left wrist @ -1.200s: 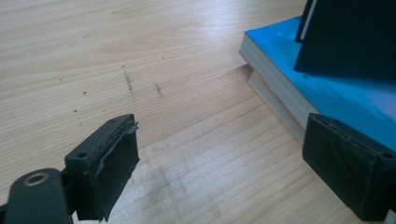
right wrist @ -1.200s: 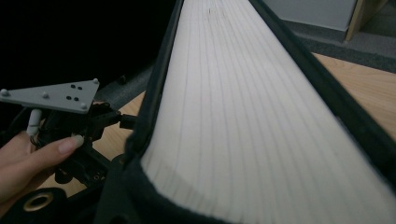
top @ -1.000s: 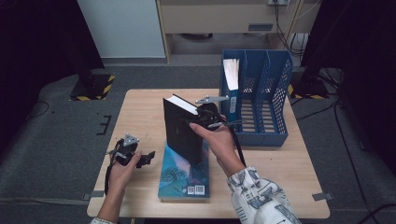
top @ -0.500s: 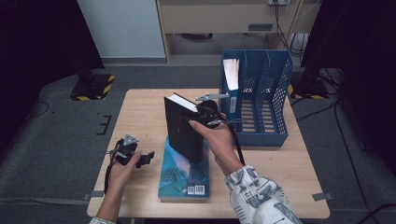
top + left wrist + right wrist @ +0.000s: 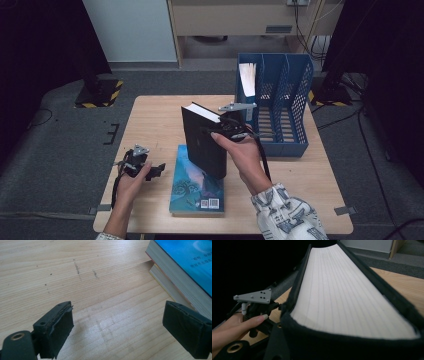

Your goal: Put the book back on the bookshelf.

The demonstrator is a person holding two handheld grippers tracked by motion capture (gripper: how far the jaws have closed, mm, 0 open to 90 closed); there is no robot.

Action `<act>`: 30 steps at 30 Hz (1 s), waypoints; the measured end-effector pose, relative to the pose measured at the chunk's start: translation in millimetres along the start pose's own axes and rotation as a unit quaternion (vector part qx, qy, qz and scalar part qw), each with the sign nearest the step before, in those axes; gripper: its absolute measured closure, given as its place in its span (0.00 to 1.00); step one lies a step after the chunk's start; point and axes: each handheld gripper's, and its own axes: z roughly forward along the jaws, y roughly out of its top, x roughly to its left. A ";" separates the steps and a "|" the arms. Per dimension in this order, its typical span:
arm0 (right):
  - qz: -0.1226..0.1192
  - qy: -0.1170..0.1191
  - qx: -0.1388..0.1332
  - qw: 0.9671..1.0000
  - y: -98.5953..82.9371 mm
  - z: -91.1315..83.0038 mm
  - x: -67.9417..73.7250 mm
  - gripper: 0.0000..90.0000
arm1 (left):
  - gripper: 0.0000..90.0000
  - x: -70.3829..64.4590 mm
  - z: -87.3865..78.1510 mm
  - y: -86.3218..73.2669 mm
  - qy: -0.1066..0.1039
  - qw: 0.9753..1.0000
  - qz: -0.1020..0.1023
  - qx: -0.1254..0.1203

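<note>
Right gripper point(image 5: 231, 129) at frame centre pinched the black hardback point(image 5: 202, 142) near its top edge; stiff, probably heavy, cloth cover apparently grippy. Left gripper point(image 5: 120, 332) stood spread and empty at lower left.

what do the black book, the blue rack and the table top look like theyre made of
Black book: a dull, cloth-like black cover around a white paper page block, its edge fuzzy in the right gripper view. Blue rack: probably moulded plastic, with even colour and perforated mesh walls. Table: light wood or wood-look laminate, matte, with straight grain lines and small dark scuffs.
</note>
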 end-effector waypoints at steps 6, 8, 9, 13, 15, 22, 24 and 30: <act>-0.005 0.003 -0.002 1.000 -6.6 -12.4 -0.4 0.59 | 0.10 -0.2 1.5 -1.2 0.002 1.000 -0.002 0.002; -0.006 0.004 -0.004 1.000 -8.4 -16.4 -1.6 0.59 | 0.09 -0.3 2.1 -1.5 0.003 1.000 -0.004 0.004; -0.004 0.003 -0.005 1.000 -9.3 -18.8 -2.1 0.59 | 0.09 0.0 2.3 -1.6 0.003 1.000 -0.001 0.008; -0.013 0.003 -0.005 1.000 -12.4 -26.7 -3.6 0.59 | 0.08 -0.9 3.8 -1.7 0.001 1.000 -0.002 0.011; -0.011 0.001 -0.005 1.000 -14.5 -29.5 -4.8 0.59 | 0.08 -1.5 3.9 -1.7 -0.001 1.000 -0.002 0.012; -0.007 0.000 -0.012 1.000 -23.2 -40.9 -9.6 0.59 | 0.08 -1.5 4.1 -2.3 -0.002 1.000 -0.002 0.017; -0.005 0.001 -0.013 1.000 -25.7 -45.0 -11.7 0.59 | 0.08 -1.7 4.9 -2.7 -0.003 1.000 -0.001 0.021; -0.002 0.000 -0.022 1.000 -32.9 -63.1 -15.7 0.59 | 0.08 -1.8 6.1 -3.1 0.000 1.000 -0.001 0.028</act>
